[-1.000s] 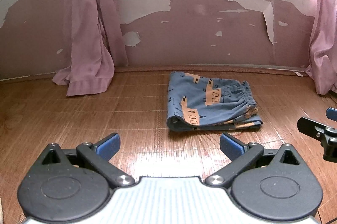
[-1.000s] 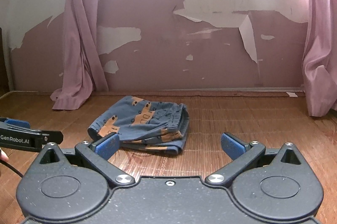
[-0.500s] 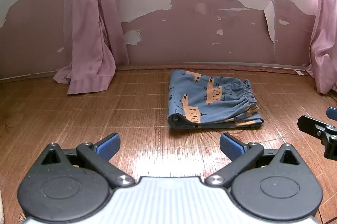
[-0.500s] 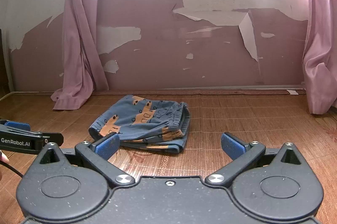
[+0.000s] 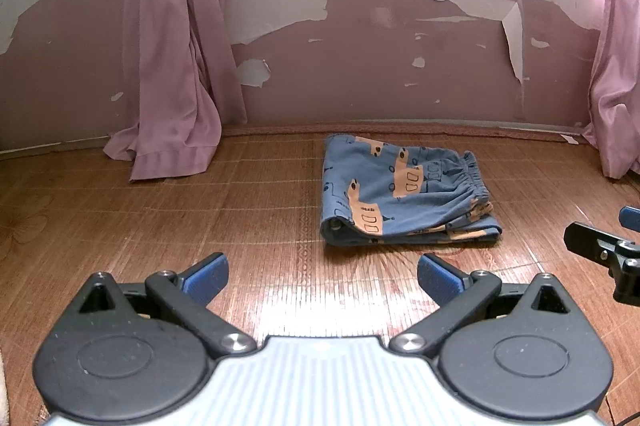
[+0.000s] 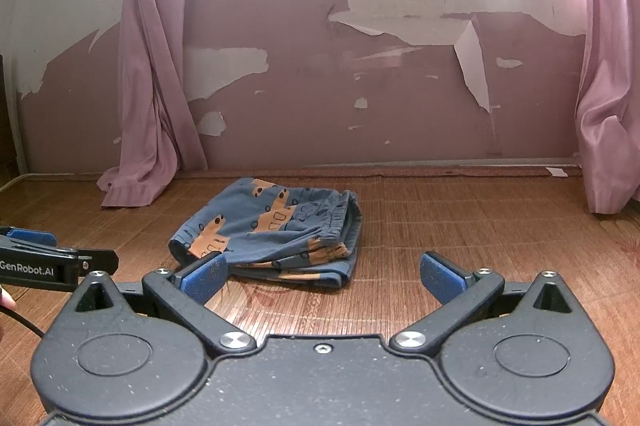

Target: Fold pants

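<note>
One pair of blue pants (image 5: 404, 192) with orange prints lay folded into a compact, layered bundle on the bamboo mat (image 5: 160, 226), toward its far edge and near the foot of the peeling wall (image 5: 360, 46). The elastic waistband sat gathered on the bundle's right side; the rounded fold faced left. Judging by the stacked layers, the folding looked complete or very nearly so — at most a final squaring-up of the slightly uneven near edge seemed left to do.

Both grippers hung clear of the cloth, on the near side of the mat. The left gripper (image 5: 322, 276) had its two blue-padded fingers spread wide, nothing between them. The right gripper (image 6: 322, 272) was likewise spread and empty, its left pad lying in front of the bundle's near corner in its own camera; whether it touched could not be told.

Counted: one garment, two grippers, two pink curtains — one (image 5: 176, 66) pooling on the mat at the far left, one (image 5: 616, 86) at the far right. A fingertip showed at the left edge of the right camera.
</note>
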`<state>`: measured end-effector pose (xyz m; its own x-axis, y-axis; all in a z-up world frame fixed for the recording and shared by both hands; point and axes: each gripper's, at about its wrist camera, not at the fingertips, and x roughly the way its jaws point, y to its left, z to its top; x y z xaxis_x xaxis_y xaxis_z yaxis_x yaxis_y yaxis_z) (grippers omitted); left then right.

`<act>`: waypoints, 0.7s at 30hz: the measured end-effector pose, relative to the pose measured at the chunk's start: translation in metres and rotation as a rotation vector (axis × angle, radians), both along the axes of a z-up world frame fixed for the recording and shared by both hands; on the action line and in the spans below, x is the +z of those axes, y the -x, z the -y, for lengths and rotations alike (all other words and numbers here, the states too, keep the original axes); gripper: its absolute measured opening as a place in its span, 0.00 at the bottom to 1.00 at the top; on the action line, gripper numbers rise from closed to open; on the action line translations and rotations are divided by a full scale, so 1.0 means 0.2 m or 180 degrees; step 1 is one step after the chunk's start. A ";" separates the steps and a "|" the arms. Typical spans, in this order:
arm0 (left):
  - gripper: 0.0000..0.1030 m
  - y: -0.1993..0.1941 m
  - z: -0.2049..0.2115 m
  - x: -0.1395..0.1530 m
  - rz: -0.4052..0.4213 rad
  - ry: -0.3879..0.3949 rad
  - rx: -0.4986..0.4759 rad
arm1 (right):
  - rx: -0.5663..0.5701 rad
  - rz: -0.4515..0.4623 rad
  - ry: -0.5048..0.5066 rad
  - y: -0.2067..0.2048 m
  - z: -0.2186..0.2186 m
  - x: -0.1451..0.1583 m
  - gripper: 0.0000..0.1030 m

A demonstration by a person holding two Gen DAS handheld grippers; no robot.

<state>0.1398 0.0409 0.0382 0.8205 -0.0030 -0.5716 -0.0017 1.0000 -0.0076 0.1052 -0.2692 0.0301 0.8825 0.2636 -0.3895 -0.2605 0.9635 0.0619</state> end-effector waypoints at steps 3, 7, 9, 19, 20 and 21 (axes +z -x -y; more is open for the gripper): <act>1.00 0.00 0.00 0.01 -0.0014 0.0006 0.0002 | 0.0008 -0.0011 -0.0010 -0.01 0.01 0.00 0.99; 1.00 0.01 0.01 0.02 -0.0033 -0.0053 0.0018 | 0.0012 -0.0015 -0.0011 -0.01 0.01 0.00 0.99; 1.00 0.01 0.02 0.03 -0.0030 -0.0043 -0.0029 | 0.0013 -0.0022 -0.0011 -0.01 0.01 -0.01 0.99; 1.00 0.02 0.03 0.04 0.0002 -0.0084 -0.0066 | 0.0015 -0.0029 -0.0015 -0.01 0.00 -0.01 0.99; 1.00 0.02 0.03 0.04 0.0004 -0.0085 -0.0071 | 0.0014 -0.0029 -0.0014 -0.01 0.00 -0.01 0.99; 1.00 0.02 0.03 0.04 0.0004 -0.0086 -0.0072 | 0.0014 -0.0028 -0.0013 -0.01 0.00 -0.01 0.99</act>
<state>0.1357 0.0344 0.0460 0.8212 -0.0060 -0.5707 0.0209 0.9996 0.0196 0.1066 -0.2699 0.0285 0.8778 0.2692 -0.3962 -0.2642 0.9621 0.0682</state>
